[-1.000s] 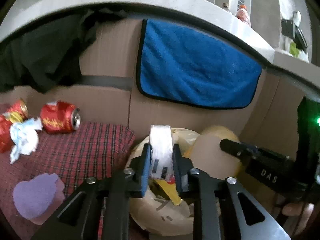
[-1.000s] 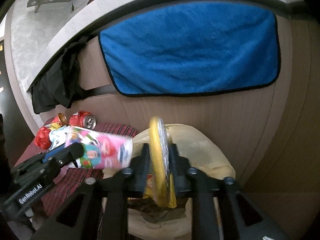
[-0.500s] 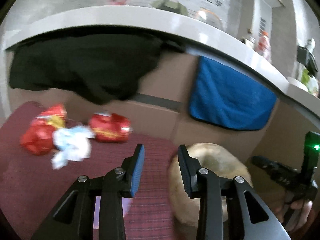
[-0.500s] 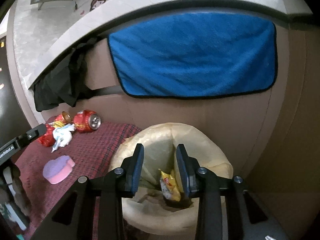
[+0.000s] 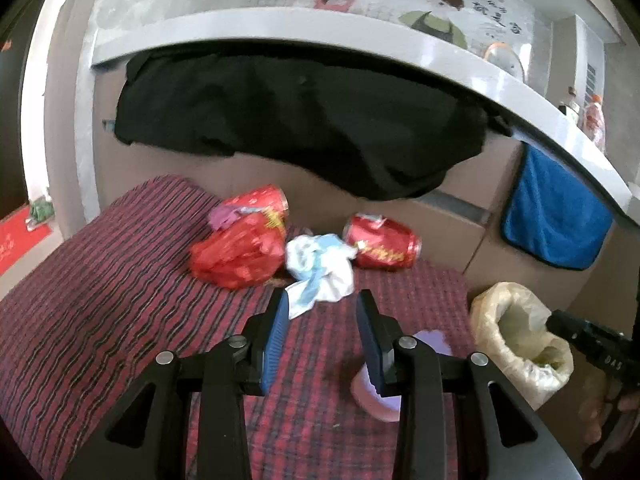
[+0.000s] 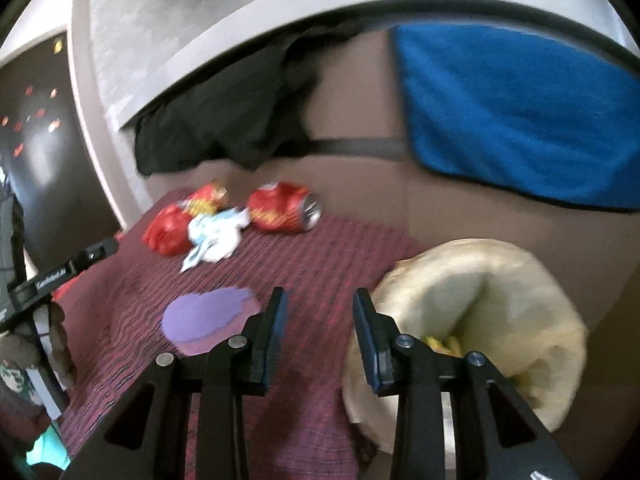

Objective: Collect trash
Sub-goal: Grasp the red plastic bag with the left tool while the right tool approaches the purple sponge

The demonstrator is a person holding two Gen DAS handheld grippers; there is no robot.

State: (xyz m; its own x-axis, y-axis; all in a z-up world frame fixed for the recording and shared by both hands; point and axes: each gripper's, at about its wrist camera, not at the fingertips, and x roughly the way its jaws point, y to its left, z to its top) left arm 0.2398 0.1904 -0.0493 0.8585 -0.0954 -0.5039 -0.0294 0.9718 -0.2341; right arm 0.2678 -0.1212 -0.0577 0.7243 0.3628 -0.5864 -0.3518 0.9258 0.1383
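1. Left wrist view looks along the left claw; its jaws have just been opening and now stand apart with nothing between the blue pads.
2. Just past its fingertips lies a crumpled white and blue tissue on a dark red plaid cloth.
3. Touching the tissue on the left is a crumpled red wrapper, with a second red can behind it; on the right lies a dented red can on its side.
4. A purple heart-shaped box sits on the cloth, partly hidden by the right finger of the left claw.
5. A bin lined with a yellowish bag stands to the right, beside the cloth's edge.
6. Right wrist view shows the right claw open and empty, held over the cloth's edge between the purple box and the bin.
7. Yellow wrappers lie inside the bin.
8. The trash pile, with the tissue and the dented can, sits well beyond the right claw.
9. A black garment and a blue towel hang from the grey counter edge behind.
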